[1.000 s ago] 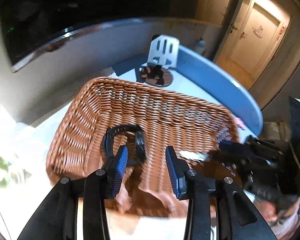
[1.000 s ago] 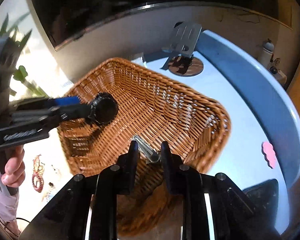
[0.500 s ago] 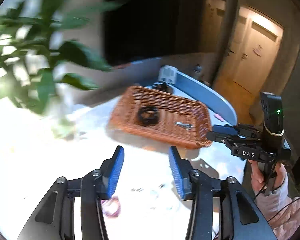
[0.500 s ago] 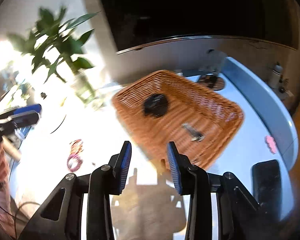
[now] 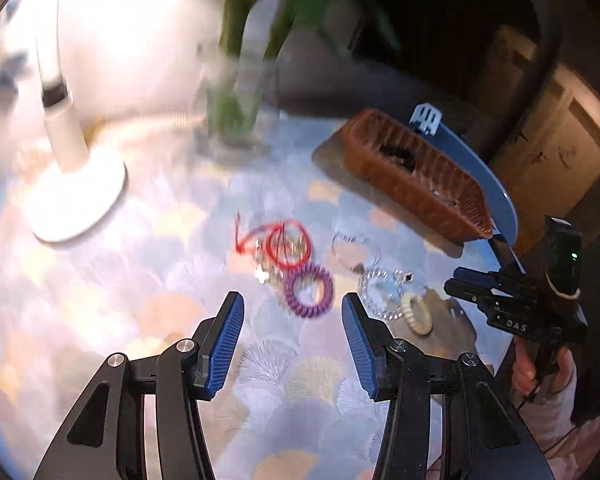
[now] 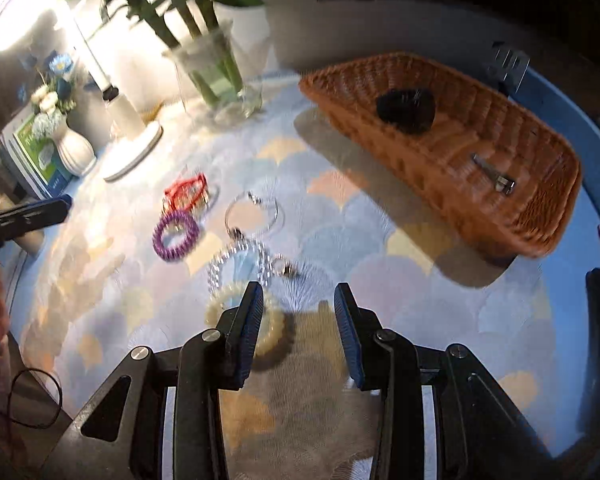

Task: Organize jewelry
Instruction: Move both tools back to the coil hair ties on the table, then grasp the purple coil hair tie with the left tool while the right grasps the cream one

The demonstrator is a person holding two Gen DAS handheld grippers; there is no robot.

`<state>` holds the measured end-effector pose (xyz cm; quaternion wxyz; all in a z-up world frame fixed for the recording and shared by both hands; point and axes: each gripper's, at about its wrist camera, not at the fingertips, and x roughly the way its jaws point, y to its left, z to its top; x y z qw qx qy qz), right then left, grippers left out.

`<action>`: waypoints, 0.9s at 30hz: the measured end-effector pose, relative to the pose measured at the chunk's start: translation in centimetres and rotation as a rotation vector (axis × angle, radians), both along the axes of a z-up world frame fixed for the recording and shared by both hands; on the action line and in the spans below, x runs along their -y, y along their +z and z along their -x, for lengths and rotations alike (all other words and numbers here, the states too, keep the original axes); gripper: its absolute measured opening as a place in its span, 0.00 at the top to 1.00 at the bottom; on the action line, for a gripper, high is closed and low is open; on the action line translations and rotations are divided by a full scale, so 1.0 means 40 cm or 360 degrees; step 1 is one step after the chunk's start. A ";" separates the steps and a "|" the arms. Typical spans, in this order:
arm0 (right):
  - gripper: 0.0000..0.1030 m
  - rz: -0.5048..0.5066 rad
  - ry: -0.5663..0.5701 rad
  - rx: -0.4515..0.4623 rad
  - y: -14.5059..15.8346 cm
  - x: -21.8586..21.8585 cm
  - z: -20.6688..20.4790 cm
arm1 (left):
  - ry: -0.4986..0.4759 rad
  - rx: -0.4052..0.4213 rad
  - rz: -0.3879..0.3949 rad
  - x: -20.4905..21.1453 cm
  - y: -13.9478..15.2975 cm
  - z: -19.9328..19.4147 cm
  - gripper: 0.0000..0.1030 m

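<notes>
- The left gripper (image 5: 292, 344) hangs over the table (image 5: 148, 320), jaws spread wide with nothing between them.
- Just ahead of its fingertips lies a purple coil band (image 5: 309, 290); touching that band on the far side is a red cord bracelet (image 5: 284, 242) tangled with a small white charm.
- Ahead and to its right sit a beaded bracelet (image 5: 380, 292) and a cream coil band (image 5: 416, 314), the two touching.
- The right gripper (image 6: 296, 332) is also wide apart and empty; the cream coil band (image 6: 240, 316) lies partly under its left finger.
- Just beyond its fingertips are the beaded bracelet (image 6: 240, 260) and a thin silver bangle (image 6: 254, 214); the purple band (image 6: 176, 236) and red cord (image 6: 188, 194) lie farther left.
- Far ahead to its right stands a wicker basket (image 6: 540, 216) holding a black watch (image 6: 406, 106) and a silver piece (image 6: 494, 174), perhaps a clip; blur hides detail.
- A lamp (image 6: 128, 124) and a vase (image 6: 216, 76) stand at the far left.
</notes>
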<state>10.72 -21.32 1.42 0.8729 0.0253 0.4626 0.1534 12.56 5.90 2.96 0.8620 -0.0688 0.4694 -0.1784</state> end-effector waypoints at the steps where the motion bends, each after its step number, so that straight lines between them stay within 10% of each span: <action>1: 0.61 0.0010 0.0000 -0.0015 -0.012 -0.004 0.001 | 0.0007 -0.0033 0.0024 0.004 -0.032 -0.011 0.49; 12: 0.61 0.0045 0.0058 -0.0042 -0.053 -0.029 -0.010 | 0.0071 -0.0146 0.0098 0.052 -0.170 -0.077 0.49; 27: 0.61 0.0157 0.0144 -0.0029 -0.083 -0.080 -0.019 | 0.0054 -0.0050 -0.0148 0.124 -0.190 -0.086 0.62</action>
